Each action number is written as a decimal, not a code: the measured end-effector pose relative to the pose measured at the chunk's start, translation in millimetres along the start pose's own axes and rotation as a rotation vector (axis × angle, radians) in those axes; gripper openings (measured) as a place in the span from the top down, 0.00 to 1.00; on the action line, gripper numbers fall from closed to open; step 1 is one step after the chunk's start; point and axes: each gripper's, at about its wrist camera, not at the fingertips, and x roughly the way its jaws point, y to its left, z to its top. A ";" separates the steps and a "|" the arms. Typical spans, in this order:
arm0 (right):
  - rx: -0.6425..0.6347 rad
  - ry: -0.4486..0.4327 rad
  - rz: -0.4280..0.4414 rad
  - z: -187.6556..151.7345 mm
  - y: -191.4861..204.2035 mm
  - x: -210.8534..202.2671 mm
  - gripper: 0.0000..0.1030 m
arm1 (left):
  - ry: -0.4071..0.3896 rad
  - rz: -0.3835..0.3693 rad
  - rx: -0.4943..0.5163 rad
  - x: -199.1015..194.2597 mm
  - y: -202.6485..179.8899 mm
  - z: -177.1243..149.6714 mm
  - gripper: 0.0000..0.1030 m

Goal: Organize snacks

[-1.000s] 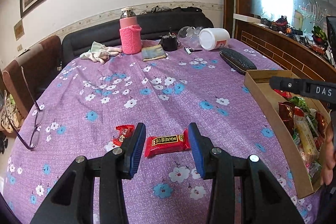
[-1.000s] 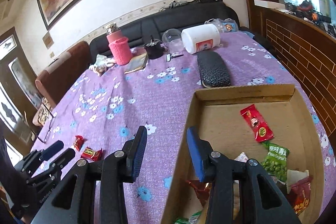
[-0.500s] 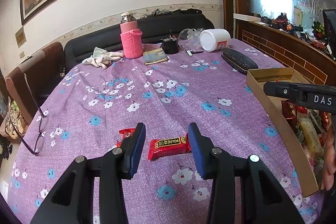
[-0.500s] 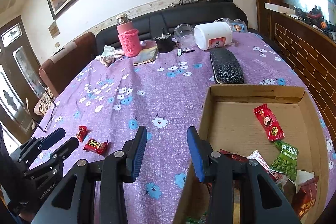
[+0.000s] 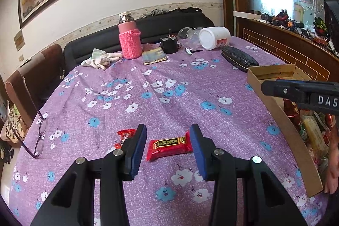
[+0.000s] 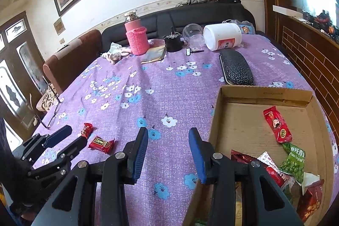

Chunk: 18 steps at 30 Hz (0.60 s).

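A red snack bar (image 5: 169, 146) lies on the purple flowered tablecloth. In the left wrist view it shows between the blue pads of my open left gripper (image 5: 168, 127), and neither pad touches it. A small red candy (image 5: 125, 136) lies just left of the left finger. From the right wrist view, my left gripper (image 6: 77, 135) hovers at the near left, by the candy (image 6: 87, 129) and the bar (image 6: 101, 144). My right gripper (image 6: 168, 130) is open and holds nothing, beside the left wall of the cardboard box (image 6: 264, 96). The box holds several snack packets, among them a red one (image 6: 276, 126) and a green pea pack (image 6: 295, 160).
At the table's far end stand a pink bottle (image 5: 129, 41) and a black cup (image 5: 169, 45), with a white jar (image 5: 214, 38) on its side and a crumpled cloth (image 5: 99, 59). A black glasses case (image 5: 239, 58) lies behind the box. Eyeglasses (image 5: 39, 135) rest at the left edge.
The right gripper has drifted slightly left, so the box's left wall now sits by its right finger. The left gripper stays over the red bar. No snack has moved.
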 end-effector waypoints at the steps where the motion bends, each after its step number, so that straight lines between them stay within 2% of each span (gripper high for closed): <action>1: 0.014 -0.008 0.004 0.0 -1.7 -3.0 0.59 | -0.001 -0.004 0.005 -0.2 -2.5 -0.4 0.60; 6: 0.103 -0.069 -0.019 -10.4 -10.0 -31.8 0.58 | -0.025 -0.044 0.062 -9.8 -21.8 -4.4 0.60; 7: 0.115 -0.079 -0.029 -13.5 -10.4 -36.8 0.57 | -0.031 -0.056 0.074 -13.0 -26.1 -5.6 0.59; 8: 0.140 -0.093 -0.047 -19.9 -12.6 -45.5 0.51 | -0.038 -0.065 0.086 -16.2 -30.7 -6.5 0.59; 10: 0.182 -0.122 -0.073 -31.3 -16.4 -59.2 0.45 | -0.060 -0.090 0.112 -24.9 -41.7 -10.1 0.51; 15: 0.210 -0.204 -0.207 -64.2 -16.4 -97.9 0.45 | -0.124 -0.127 0.206 -47.1 -66.0 -18.9 0.46; 17: 0.225 -0.234 -0.258 -75.6 -16.9 -111.9 0.37 | -0.131 -0.158 0.211 -53.1 -69.9 -20.9 0.44; 18: 0.235 -0.260 -0.294 -81.7 -17.0 -120.2 0.36 | -0.124 -0.175 0.210 -54.7 -71.8 -21.8 0.43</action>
